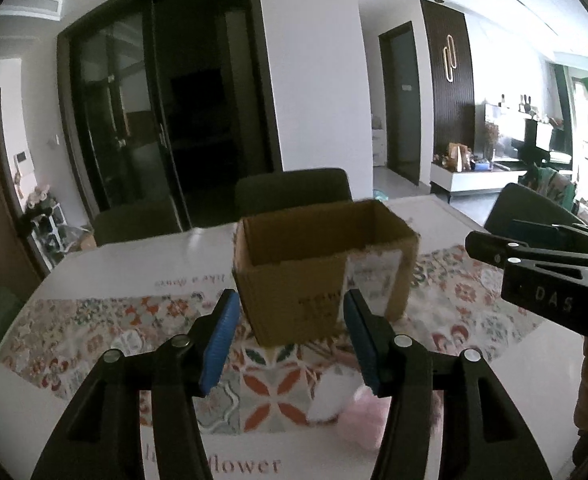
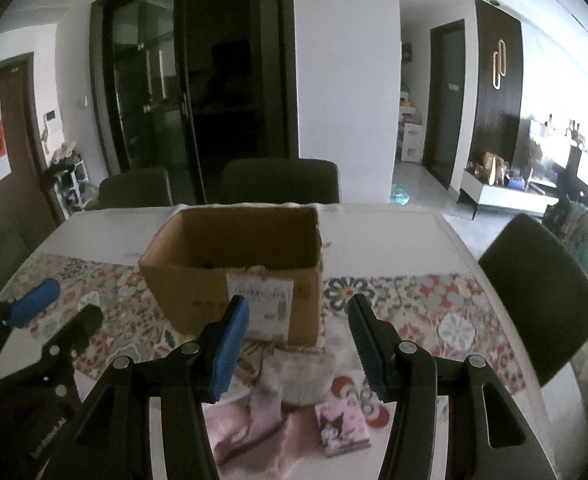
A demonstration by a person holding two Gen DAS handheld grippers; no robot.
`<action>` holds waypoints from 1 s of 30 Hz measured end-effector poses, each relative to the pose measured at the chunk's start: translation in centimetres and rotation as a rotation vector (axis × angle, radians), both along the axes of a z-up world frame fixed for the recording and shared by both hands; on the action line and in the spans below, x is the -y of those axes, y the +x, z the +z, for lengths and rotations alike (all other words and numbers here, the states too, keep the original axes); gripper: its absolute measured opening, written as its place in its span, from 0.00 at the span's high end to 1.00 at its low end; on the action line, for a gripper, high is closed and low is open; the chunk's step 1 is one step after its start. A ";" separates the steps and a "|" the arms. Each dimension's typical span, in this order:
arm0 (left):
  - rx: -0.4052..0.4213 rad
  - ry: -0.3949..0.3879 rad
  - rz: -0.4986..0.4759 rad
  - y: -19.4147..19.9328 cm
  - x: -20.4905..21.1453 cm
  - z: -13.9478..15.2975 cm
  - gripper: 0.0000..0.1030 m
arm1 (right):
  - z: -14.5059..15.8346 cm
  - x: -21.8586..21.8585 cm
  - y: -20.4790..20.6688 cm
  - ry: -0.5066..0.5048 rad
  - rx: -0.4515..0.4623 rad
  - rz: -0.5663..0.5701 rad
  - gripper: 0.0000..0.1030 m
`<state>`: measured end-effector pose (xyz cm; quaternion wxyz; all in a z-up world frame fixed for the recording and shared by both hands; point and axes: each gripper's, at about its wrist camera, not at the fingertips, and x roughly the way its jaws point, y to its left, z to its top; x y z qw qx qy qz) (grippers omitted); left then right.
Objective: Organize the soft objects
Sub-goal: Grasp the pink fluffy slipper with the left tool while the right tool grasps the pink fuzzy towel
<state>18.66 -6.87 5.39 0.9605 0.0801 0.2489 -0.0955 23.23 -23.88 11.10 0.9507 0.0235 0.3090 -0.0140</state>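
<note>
An open cardboard box [image 1: 326, 268] stands on the patterned table mat; it also shows in the right wrist view [image 2: 238, 264]. Pink and white soft things [image 2: 270, 400] lie on the mat in front of the box, with a small pink packet [image 2: 344, 424] beside them. In the left wrist view a white and pink soft thing [image 1: 346, 404] lies low right. My left gripper [image 1: 292, 340] is open and empty, above the mat short of the box. My right gripper [image 2: 298, 344] is open and empty, above the soft things. Each gripper shows in the other's view: right [image 1: 534, 264], left [image 2: 46, 320].
The white table [image 2: 394, 232] carries a floral mat [image 2: 414, 300]. Dark chairs stand at the far side [image 2: 280, 180] and at the right [image 2: 542, 300]. Behind are dark glass doors and a white pillar.
</note>
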 end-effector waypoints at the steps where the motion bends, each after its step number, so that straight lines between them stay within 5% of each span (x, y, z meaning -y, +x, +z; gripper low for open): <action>1: -0.002 0.000 -0.007 -0.4 -0.1 -0.4 0.48 | -0.4 0.0 -0.6 0.005 0.002 -0.004 0.48; 22: -0.145 0.024 -0.165 -3.7 0.8 -9.8 0.48 | -12.3 -0.3 -5.6 0.145 -0.217 -0.039 0.48; 30: -0.201 0.029 -0.226 -2.4 1.0 -12.3 0.37 | -15.0 -0.8 -4.7 0.157 -0.277 -0.013 0.48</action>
